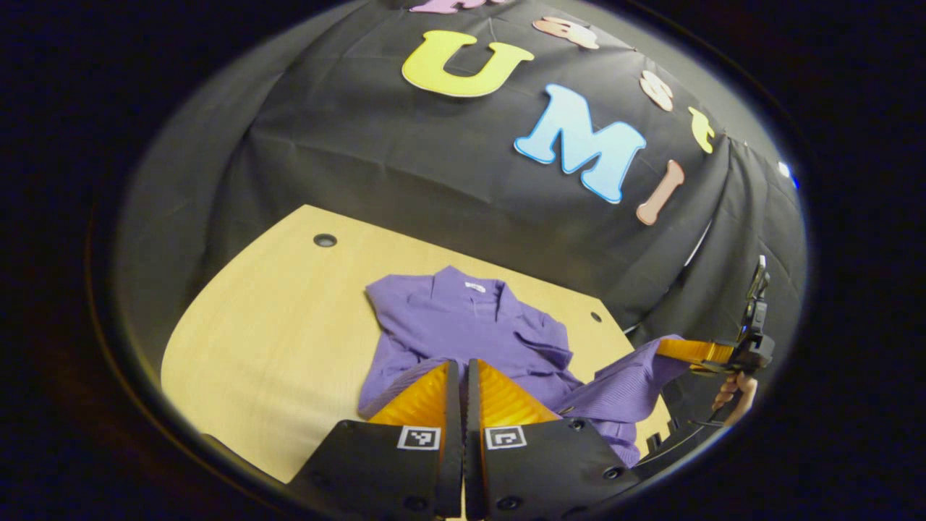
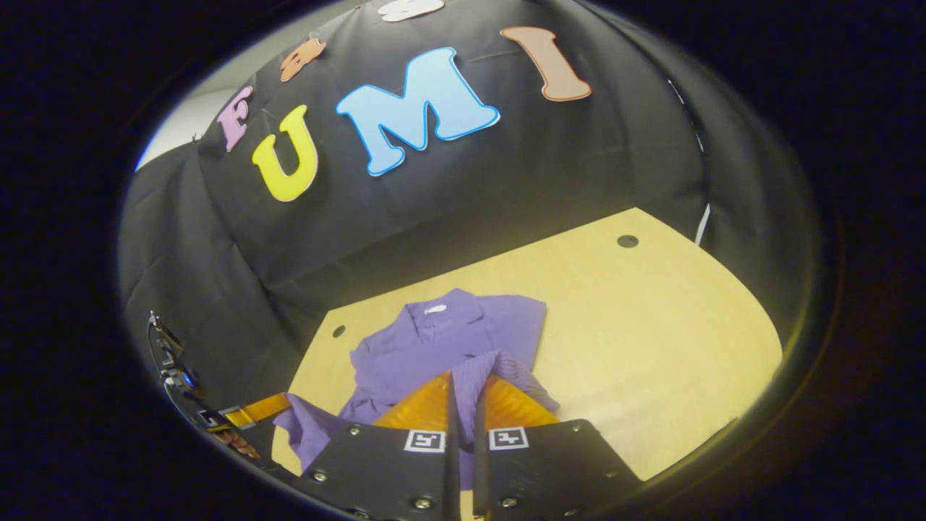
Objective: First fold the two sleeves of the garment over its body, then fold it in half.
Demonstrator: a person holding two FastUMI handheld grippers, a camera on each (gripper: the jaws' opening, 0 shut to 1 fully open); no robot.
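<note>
The purple garment [image 1: 470,325] lies on the wooden table [image 1: 275,340], collar toward the booth wall, in the lower centre of the left gripper view. In the right gripper view the same garment [image 2: 448,336] sits in the lower centre, its body spread toward the table's left edge.

Left gripper [image 1: 463,369]: the fingers stand almost together, with only a thin gap between them. Purple cloth lies at the tips; whether cloth is pinched between them cannot be told here. In the right gripper view this gripper [image 2: 278,405] appears at the lower left, its fingers closed on one sleeve [image 2: 307,427], which is lifted off the table edge.

Right gripper [image 2: 466,380]: the fingers are nearly closed, and a strip of purple cloth runs up through the narrow gap between them. In the left gripper view this gripper [image 1: 669,349] appears at the right, held by a hand [image 1: 734,398], its fingers clamped on the other sleeve [image 1: 626,383], which is drawn out taut beyond the table's right edge.

Open room: in the left gripper view, bare tabletop extends left of the garment. In the right gripper view, bare tabletop extends right of the garment to the far corner.
</note>
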